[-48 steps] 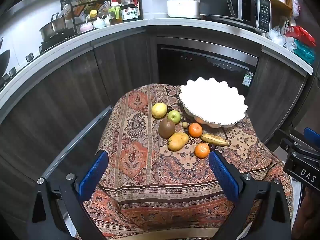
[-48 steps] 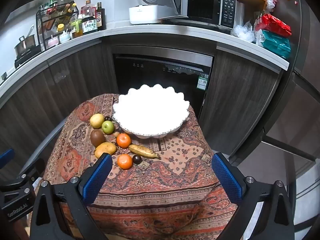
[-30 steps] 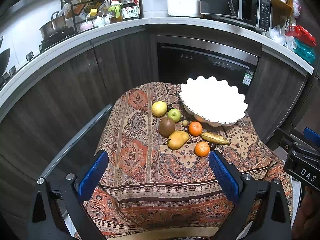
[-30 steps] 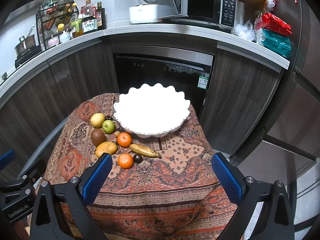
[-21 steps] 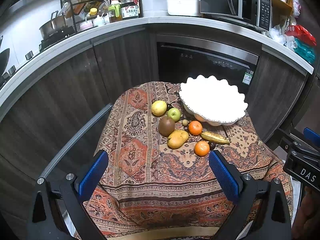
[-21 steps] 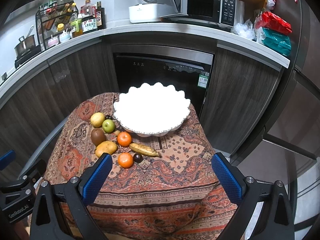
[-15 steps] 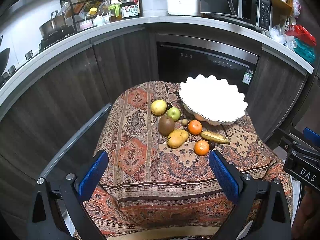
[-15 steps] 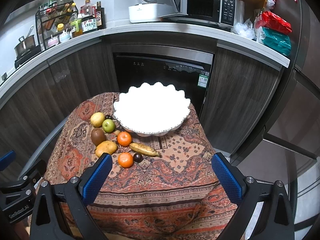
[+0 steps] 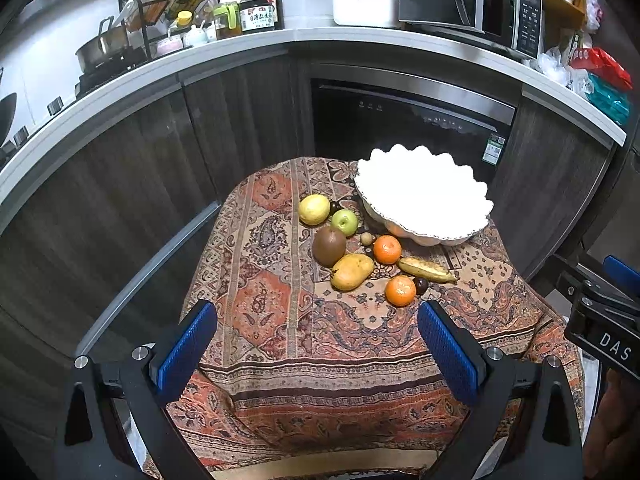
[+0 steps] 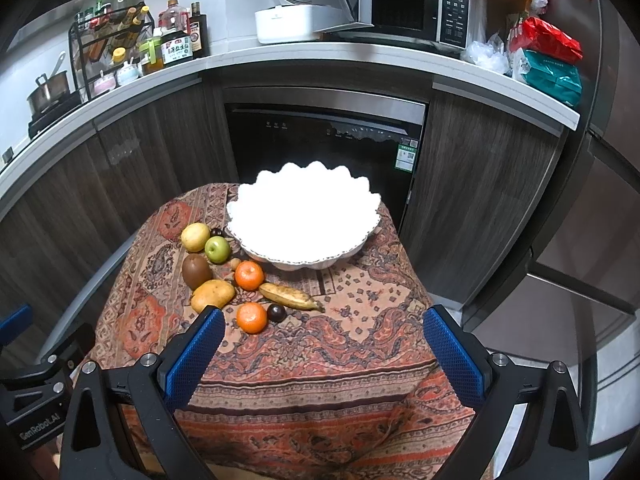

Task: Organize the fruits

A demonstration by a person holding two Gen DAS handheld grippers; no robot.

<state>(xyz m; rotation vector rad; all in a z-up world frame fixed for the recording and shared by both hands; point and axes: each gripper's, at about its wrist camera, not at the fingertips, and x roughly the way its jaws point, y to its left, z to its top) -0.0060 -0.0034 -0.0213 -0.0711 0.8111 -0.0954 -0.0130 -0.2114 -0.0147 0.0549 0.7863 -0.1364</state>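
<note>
Kitchen corner, dark cabinets curving round a small surface (image 9: 256, 320) draped in a patterned cloth. Sitting at the far right of it, a white scalloped bowl (image 9: 424, 204), too bright inside to read but seemingly with no fruit in it, probably the place meant for the fruit. Clustered just left of the bowl and in front of it, all on the cloth: yellow pear (image 9: 314, 209), green apple (image 9: 344, 222), kiwi (image 9: 329, 241), mango (image 9: 352, 271), two oranges (image 9: 387, 249) (image 9: 400, 290), a speckled banana (image 9: 426, 271), and a dark plum (image 9: 421, 285) touching the nearer orange. Nothing sorted yet, by the look of it.

Left gripper (image 9: 316, 350) poised above the near edge, jaws spread wide, grasping nothing. Right gripper (image 10: 322, 352) likewise released and bare, aimed more toward the bowl side. Held back and high, likely to survey before choosing; nearer orange looks the easiest first reach.
</note>
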